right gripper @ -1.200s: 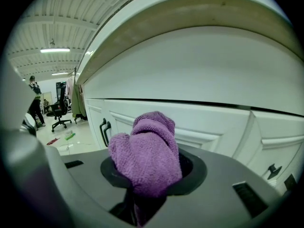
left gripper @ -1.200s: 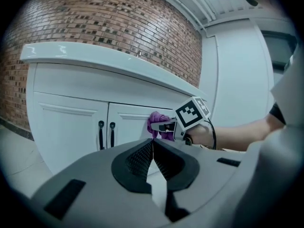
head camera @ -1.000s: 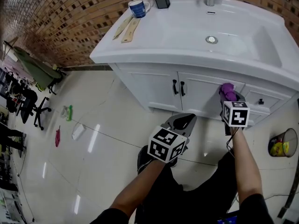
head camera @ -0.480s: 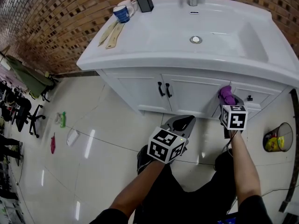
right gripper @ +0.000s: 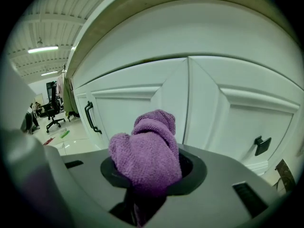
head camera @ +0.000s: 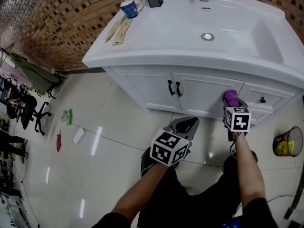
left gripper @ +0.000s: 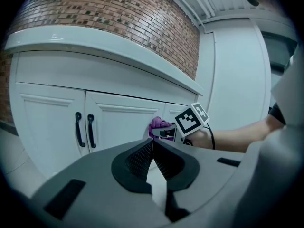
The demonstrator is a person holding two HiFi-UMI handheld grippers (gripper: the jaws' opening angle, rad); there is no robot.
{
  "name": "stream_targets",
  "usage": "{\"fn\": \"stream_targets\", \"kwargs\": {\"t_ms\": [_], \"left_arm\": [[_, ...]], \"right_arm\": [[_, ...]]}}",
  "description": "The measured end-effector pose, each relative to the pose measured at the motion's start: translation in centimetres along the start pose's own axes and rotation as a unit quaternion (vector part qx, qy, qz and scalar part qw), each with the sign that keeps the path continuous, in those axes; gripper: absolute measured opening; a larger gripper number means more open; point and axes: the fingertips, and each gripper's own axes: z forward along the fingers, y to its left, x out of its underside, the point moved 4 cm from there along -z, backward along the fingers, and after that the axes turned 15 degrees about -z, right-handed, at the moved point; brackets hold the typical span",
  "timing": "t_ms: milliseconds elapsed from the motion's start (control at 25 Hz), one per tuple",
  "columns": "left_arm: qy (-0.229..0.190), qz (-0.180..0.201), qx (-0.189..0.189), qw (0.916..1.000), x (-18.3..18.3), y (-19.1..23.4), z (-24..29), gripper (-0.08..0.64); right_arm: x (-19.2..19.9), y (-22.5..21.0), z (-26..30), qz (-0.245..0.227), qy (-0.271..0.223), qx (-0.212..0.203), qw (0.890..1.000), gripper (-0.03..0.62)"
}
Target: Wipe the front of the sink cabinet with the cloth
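Head view: purple cloth point(head camera: 231, 97) held by right gripper point(head camera: 232, 104) at front of sink cabinet point(head camera: 199, 91), right of door handles point(head camera: 173, 88); left gripper point(head camera: 188, 124) kept lower, apart from cabinet.
Left gripper view: jaws pressed together, nothing gripped.
Right gripper view: cloth clamped between jaws, bunched before door seam.

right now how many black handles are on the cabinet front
3: two bar pulls side by side near the middle, one small knob farther right; others may be hidden.
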Motion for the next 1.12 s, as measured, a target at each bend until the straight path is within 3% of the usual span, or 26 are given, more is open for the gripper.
{"fn": "stream_targets", "kwargs": {"t_ms": [1120], "left_arm": [[-0.014,-0.038,-0.084,0.9956,1.7,9.1,-10.3,0.005]], "right_arm": [[-8.2,15.8,7.4,-0.05,-0.028,-0.099,0.993,0.13]]}}
